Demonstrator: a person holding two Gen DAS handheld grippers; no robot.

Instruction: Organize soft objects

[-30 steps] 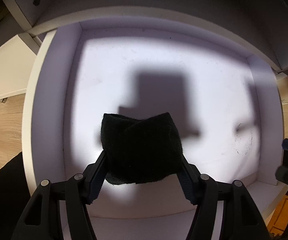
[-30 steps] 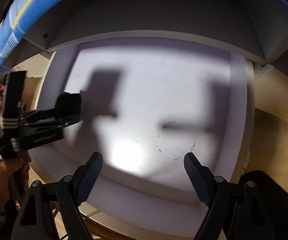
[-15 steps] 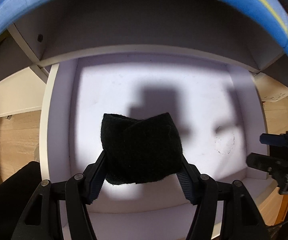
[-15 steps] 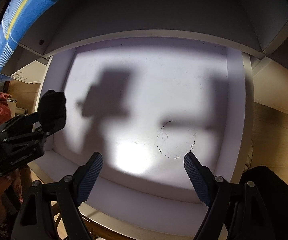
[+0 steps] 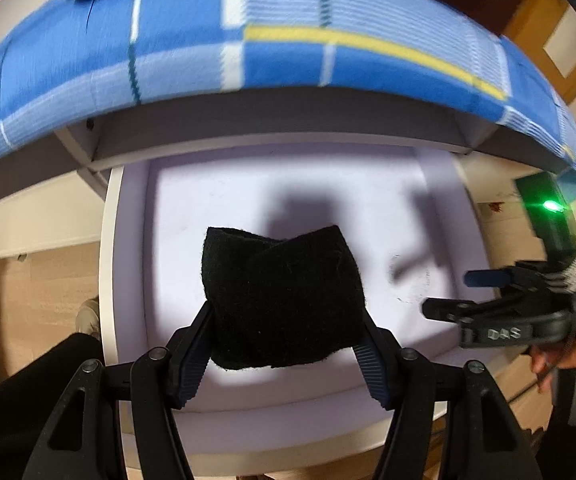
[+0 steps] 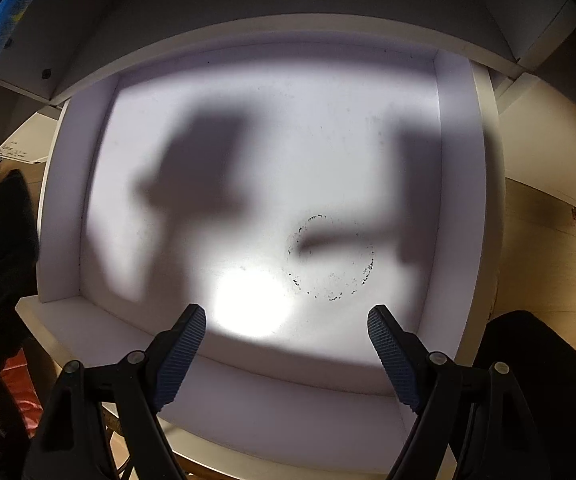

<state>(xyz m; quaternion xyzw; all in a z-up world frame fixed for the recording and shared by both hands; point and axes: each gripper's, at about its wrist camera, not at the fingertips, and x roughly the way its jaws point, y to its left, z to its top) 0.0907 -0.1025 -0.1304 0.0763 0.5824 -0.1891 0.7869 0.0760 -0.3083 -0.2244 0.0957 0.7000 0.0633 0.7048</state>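
Note:
My left gripper [image 5: 285, 320] is shut on a folded black cloth [image 5: 283, 292] and holds it above the front part of a white drawer [image 5: 127, 280]. The drawer's floor is bare, with a faint ring mark [image 6: 330, 258]. My right gripper [image 6: 285, 322] is open and empty over the drawer's front edge; it also shows from the side in the left wrist view [image 5: 500, 312]. The black cloth appears blurred at the left edge of the right wrist view [image 6: 11, 216].
A blue checked sheet [image 5: 288, 40] hangs over the bed edge above the drawer. Wooden floor [image 5: 35, 280] lies to the left and light floor [image 6: 548, 240] to the right. Something red [image 6: 19, 392] lies at the lower left.
Both grippers have pulled back from the drawer, so more of the blue sheet and drawer rim show. The black cloth stays clamped in the left gripper. The right gripper stays open.

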